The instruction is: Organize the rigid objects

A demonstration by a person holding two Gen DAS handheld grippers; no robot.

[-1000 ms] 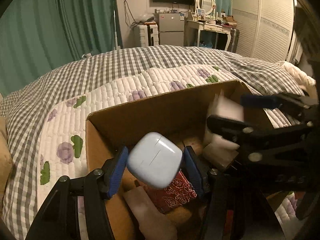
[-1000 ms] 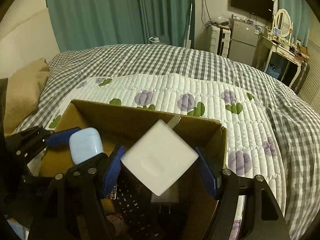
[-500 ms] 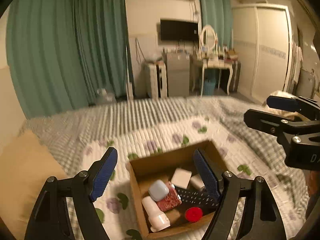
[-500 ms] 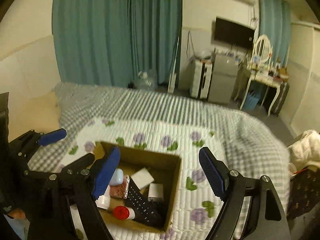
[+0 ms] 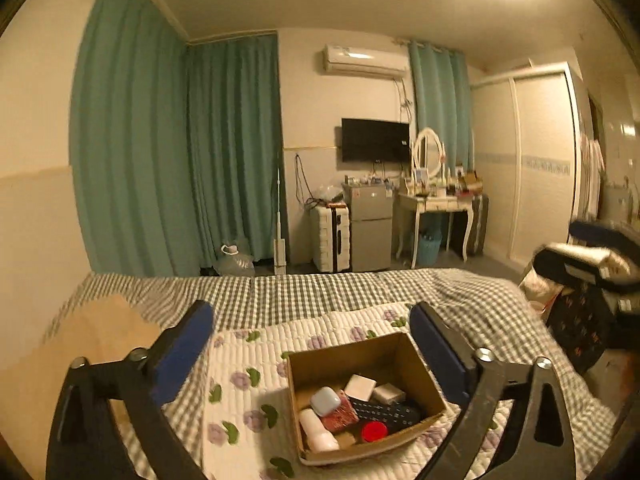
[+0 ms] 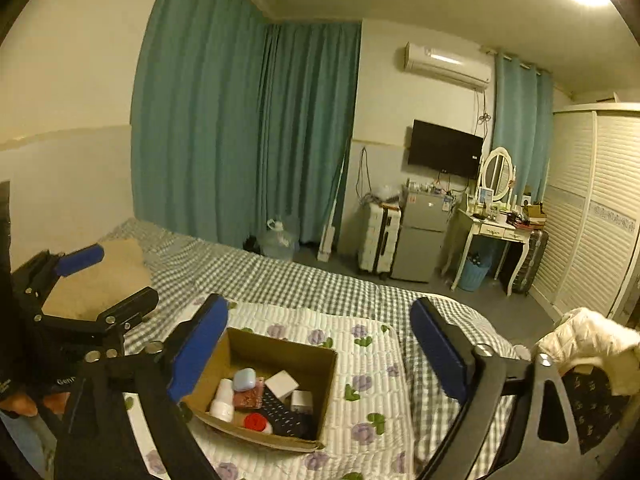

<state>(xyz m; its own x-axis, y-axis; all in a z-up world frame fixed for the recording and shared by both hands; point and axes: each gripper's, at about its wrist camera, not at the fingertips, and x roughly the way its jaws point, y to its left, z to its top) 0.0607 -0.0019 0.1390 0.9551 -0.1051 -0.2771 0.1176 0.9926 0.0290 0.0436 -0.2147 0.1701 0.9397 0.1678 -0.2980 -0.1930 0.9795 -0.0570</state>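
Jaws of the left gripper (image 5: 310,350) and the right gripper (image 6: 318,338) are spread wide and empty, both raised well above the bed. A second ago each pinched an item low inside the cardboard box (image 5: 396,350) — the left a pale-blue case, the right a white cube. Both items now lie in the box, so the placing step reads as complete and the task as near its end.

Box contents, counted:
- one pale-blue case (image 5: 325,401), resting on one red patterned case (image 5: 341,417)
- two white blocks — the white cube (image 5: 360,387) and a white adapter (image 5: 388,393) just beside it
- one black remote (image 5: 386,414)
- one white bottle (image 5: 316,432)
- one red-capped item (image 5: 375,431)

The box rests on the floral quilt (image 6: 372,364), with checked bedding (image 5: 304,294) beyond. Against the far wall stand one small fridge (image 6: 420,236) and one dressing table (image 6: 498,232).
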